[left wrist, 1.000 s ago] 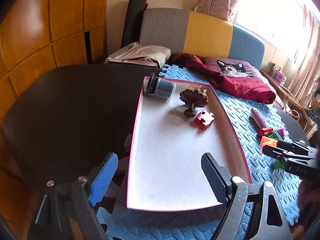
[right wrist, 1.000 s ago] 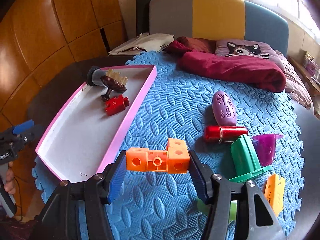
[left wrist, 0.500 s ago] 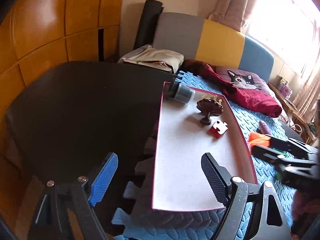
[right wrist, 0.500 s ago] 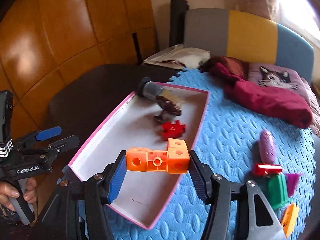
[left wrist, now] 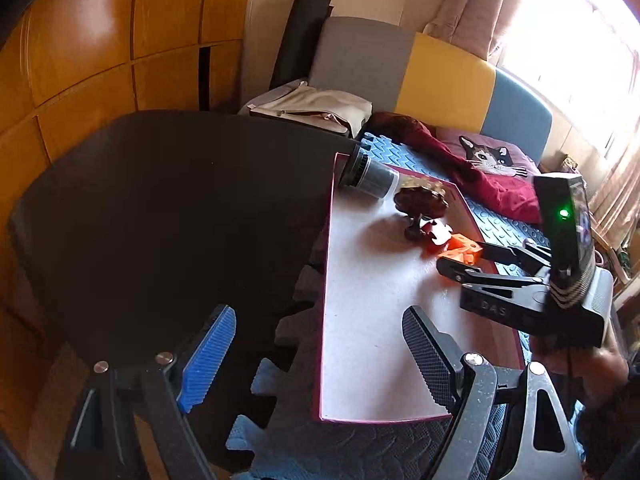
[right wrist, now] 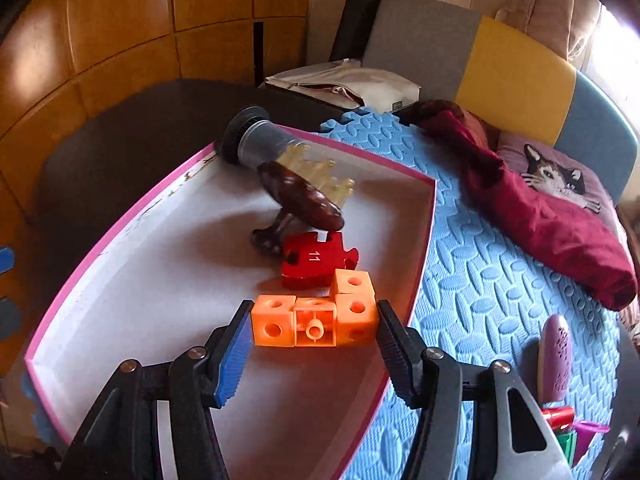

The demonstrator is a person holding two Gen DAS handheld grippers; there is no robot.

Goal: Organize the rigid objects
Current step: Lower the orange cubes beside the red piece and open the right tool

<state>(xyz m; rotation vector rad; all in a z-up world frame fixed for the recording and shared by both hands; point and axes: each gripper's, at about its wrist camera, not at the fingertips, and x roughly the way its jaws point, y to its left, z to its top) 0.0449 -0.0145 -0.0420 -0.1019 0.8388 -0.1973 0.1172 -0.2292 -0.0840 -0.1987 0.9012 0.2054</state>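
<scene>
Looking through the left wrist view, I see my left claw (left wrist: pixel 316 356) standing wide with nothing between its pads, poised over the near edge of the pink-rimmed tray (left wrist: pixel 326 320) and the dark desk (left wrist: pixel 160 220). My right claw (left wrist: pixel 460 260) reaches in over the tray with the orange block piece (left wrist: pixel 582 249). From the right wrist view, my right claw (right wrist: pixel 314 334) clamps the orange block piece (right wrist: pixel 316 320) above the tray floor (right wrist: pixel 160 280), just beside the red puzzle piece (right wrist: pixel 316 264).
</scene>
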